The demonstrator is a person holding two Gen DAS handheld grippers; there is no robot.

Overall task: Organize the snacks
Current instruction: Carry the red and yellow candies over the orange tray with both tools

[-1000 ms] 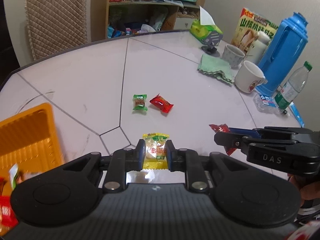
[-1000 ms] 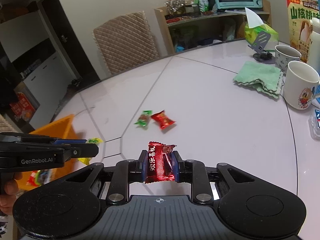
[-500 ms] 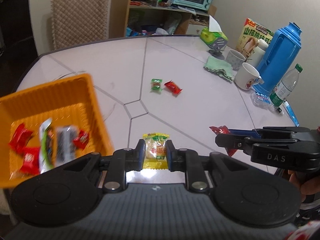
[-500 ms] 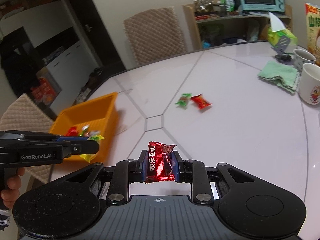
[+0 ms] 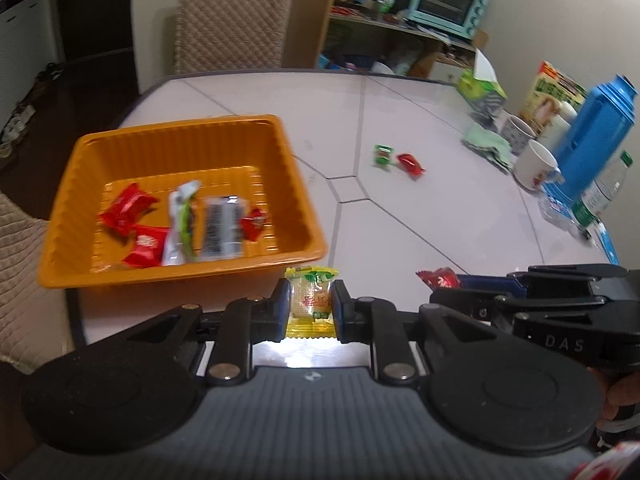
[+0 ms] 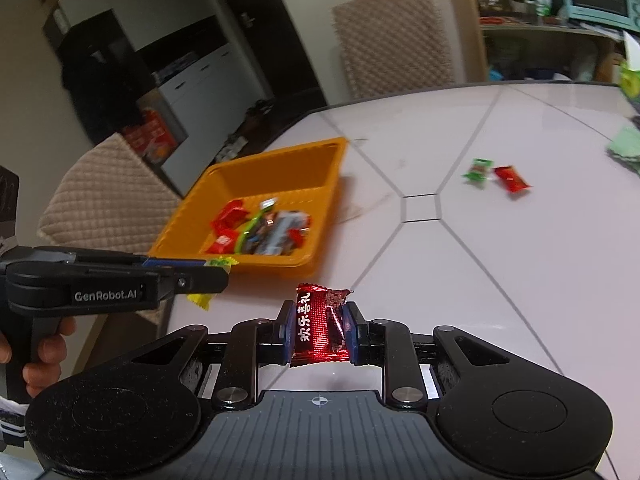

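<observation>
My left gripper [image 5: 311, 300] is shut on a yellow-and-green wrapped snack [image 5: 311, 298], held just in front of the near wall of an orange tray [image 5: 180, 136]. The tray holds several wrapped snacks, red ones among them [image 5: 128, 206]. My right gripper [image 6: 320, 322] is shut on a dark red wrapped snack [image 6: 320, 322], right of the tray [image 6: 276, 160] and above the table. In the left wrist view the right gripper [image 5: 444, 284] shows at the right edge with its red snack. A green candy [image 5: 383, 155] and a red candy [image 5: 410, 163] lie side by side mid-table.
At the table's right edge stand a blue thermos [image 5: 596, 124], two mugs [image 5: 534, 164], a green cloth [image 5: 486, 146], a water bottle [image 5: 600, 196] and a tissue box [image 5: 480, 88]. Padded chairs [image 5: 232, 16] stand behind and left of the table. A hand [image 6: 40, 356] grips the left tool.
Both grippers have swung left with their snacks still held. The orange tray has come from the left edge into full view, close ahead of the left gripper. The two loose candies now lie further right.
</observation>
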